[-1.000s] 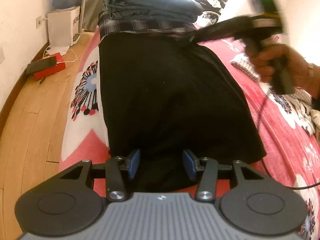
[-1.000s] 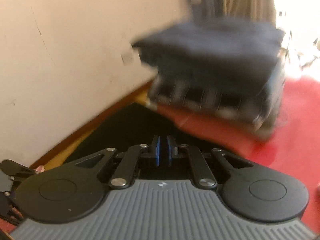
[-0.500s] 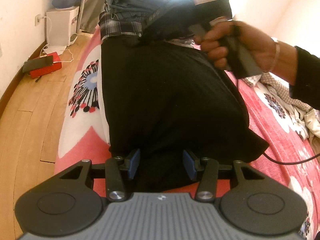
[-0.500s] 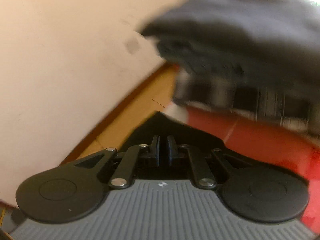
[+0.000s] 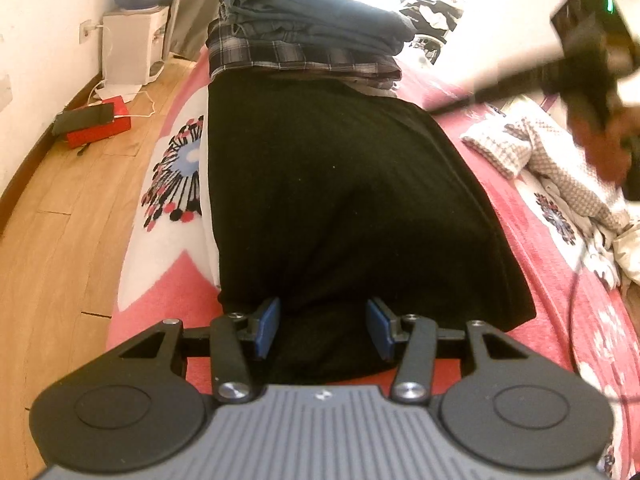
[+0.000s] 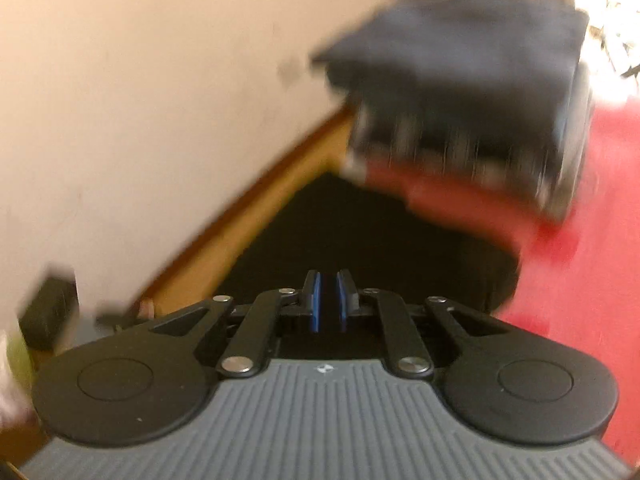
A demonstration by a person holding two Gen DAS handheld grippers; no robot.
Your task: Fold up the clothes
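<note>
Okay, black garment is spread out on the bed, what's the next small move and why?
Probably close the left hand-held gripper on the black garment: its near hem lies between the open pads, unpinched. The right hand-held gripper is opening with nothing visibly between its pads.

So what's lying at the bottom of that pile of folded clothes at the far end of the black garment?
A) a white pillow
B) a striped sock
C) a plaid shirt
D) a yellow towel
C: in the left wrist view, the plaid shirt lies under the folded dark blue garments, at the far end of the black garment spread on the pink blanket.
</note>
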